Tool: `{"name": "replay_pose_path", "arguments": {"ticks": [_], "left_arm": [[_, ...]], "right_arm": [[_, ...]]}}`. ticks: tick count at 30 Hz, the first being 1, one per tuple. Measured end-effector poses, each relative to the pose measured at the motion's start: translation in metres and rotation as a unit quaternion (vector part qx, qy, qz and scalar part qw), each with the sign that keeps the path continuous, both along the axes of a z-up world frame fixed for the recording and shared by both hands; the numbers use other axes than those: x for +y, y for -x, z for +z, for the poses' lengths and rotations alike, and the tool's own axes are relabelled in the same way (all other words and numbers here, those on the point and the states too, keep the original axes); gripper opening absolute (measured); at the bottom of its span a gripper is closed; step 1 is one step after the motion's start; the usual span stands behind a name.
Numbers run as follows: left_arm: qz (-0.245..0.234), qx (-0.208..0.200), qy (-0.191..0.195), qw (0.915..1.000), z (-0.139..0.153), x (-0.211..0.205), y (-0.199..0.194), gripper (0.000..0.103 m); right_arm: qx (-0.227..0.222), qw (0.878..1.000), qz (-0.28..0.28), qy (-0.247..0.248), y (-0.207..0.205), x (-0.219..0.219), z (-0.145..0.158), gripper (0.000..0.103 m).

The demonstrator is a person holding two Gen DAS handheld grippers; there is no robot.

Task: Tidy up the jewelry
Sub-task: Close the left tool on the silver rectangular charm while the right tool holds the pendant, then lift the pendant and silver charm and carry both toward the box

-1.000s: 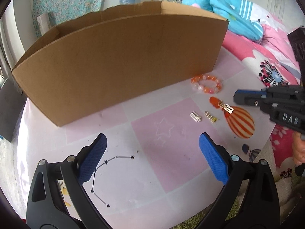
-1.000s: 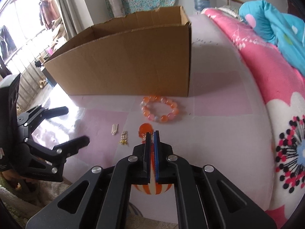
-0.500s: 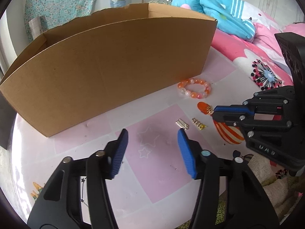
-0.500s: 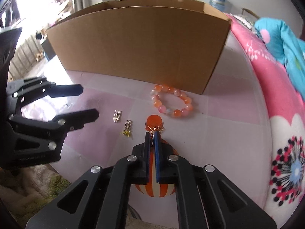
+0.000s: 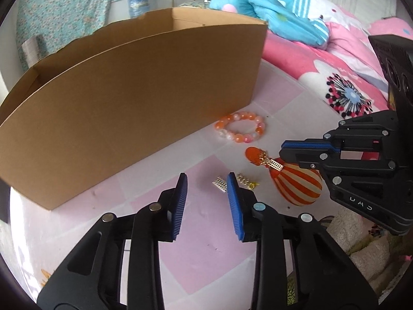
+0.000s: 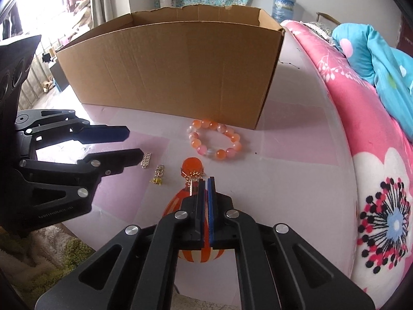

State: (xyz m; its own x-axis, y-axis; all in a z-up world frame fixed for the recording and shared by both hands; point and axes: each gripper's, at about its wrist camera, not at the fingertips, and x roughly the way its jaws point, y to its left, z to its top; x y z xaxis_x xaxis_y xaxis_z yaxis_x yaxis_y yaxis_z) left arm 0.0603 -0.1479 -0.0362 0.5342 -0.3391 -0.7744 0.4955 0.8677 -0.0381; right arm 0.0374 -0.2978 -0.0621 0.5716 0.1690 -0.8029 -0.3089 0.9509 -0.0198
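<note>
- Left gripper [image 5: 206, 188]: jaws closing, now a narrow gap, nothing between the pads. Tips sit just short of the silver clip [image 5: 219, 182].
- In the right wrist view the left gripper [image 6: 134, 143] comes in from the left; its lower finger tip is right at the silver clip [image 6: 146, 160]. Contact: cannot tell.
- Right gripper [image 6: 205, 183]: jaws fully together. A thin gold earring [image 6: 192, 180] lies right at the tips, just to their left; whether it is pinched: cannot tell.
- In the left wrist view the right gripper [image 5: 282, 152] tips are just beside the gold earring [image 5: 271, 162], which lies across an orange balloon print on the worktop [image 5: 160, 170].
- Gold charm [image 6: 158, 174] lies between the clip and the earring, apart from both; also seen at the left gripper's right finger [image 5: 246, 180].
- Bead bracelet [image 6: 215, 139], orange and pink, lies flat near the front corner of the box [image 6: 175, 64], not touching the grippers. Same bracelet [image 5: 240, 130] in the left view.
- Box [image 5: 124, 103] is cardboard, open-topped, standing at the far side of the worktop [image 6: 296, 134]; inside not visible.
- Pink floral quilt [image 6: 374, 180] lies to the right of the worktop, with a blue blanket [image 5: 278, 15] further back.
</note>
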Motion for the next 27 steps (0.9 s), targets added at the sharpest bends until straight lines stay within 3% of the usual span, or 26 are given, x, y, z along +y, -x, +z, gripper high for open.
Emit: {"name": "replay_pose_path", "arguments": {"ticks": [11,23,27], "left_arm": [[-0.026,0.003,-0.029,0.9992,-0.007,-0.015,0.001,0.027],[-0.04,0.003,-0.033,0.9987,-0.007,-0.021,-0.001,0.005],[-0.035,0.002,-0.031,0.9989,-0.007,-0.018,-0.001,0.004]], "right_arm": [[0.013,0.999,-0.003,-0.047,-0.001,-0.01,-0.005,0.002],[0.009,0.998,-0.004,-0.063,0.0,-0.011,-0.004,0.002],[0.009,0.998,-0.004,-0.068,0.0,-0.012,-0.003,0.002]]}}
